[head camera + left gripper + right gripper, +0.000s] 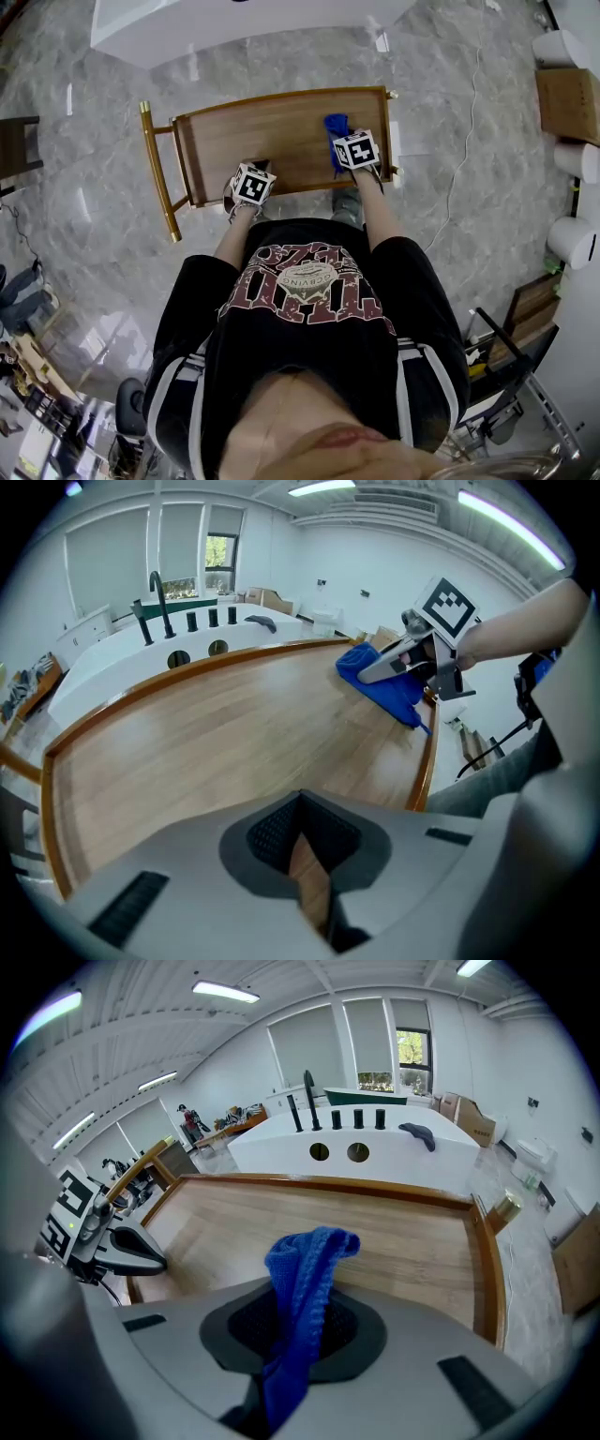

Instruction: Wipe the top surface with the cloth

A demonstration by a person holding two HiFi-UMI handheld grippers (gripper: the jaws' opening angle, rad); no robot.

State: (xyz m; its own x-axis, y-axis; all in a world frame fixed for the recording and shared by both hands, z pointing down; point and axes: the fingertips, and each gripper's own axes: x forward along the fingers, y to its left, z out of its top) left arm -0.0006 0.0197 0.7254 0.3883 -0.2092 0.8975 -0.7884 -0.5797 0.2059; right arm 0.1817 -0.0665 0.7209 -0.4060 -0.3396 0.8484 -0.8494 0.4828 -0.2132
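black printed tee — white-striped sleeves

The place looks like a big open test lab fitted with mock home furnishings. It has a glossy grey marble-look floor, a gold-framed wooden bench, a white counter with a black tap, ceiling strip lights, blinds on tall windows, cardboard boxes and cluttered desks at the far wall.

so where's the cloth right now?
The blue cloth is pinched in the jaws of the right gripper, at the right end of the wooden top, close to its right rim in the head view.
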